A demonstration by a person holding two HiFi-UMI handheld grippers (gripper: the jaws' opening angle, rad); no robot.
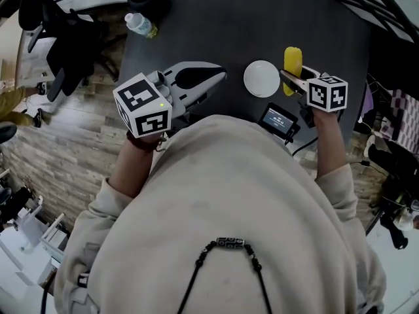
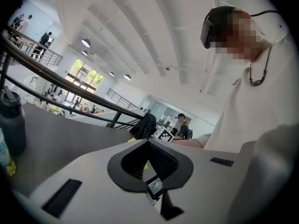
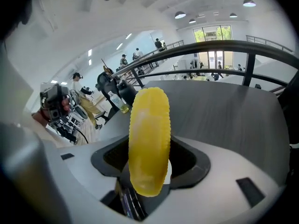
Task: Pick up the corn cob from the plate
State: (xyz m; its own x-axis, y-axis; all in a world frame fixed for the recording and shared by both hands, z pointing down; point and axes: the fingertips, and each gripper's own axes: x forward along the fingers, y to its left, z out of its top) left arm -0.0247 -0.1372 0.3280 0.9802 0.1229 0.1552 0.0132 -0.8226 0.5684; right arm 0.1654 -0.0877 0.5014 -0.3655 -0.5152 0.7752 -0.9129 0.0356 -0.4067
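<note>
The yellow corn cob [image 1: 292,61] is off the plate and held in the air, with my right gripper [image 1: 295,76] shut on it just right of the plate. In the right gripper view the corn cob [image 3: 149,139] stands upright between the jaws of the right gripper [image 3: 150,158], its top reaching past them. The small round white plate [image 1: 262,78] lies empty on the dark table [image 1: 249,18]. My left gripper [image 1: 219,77] hovers left of the plate, pointing towards it, jaws together and holding nothing. In its own view the left gripper [image 2: 148,144] points almost level across the table.
A clear plastic bottle [image 1: 139,25] lies at the table's far left corner, and a dark flask [image 2: 11,122] stands at the left. A small device with a lit screen [image 1: 280,120] and cable sits at the near edge. Chairs and stands crowd the floor on both sides.
</note>
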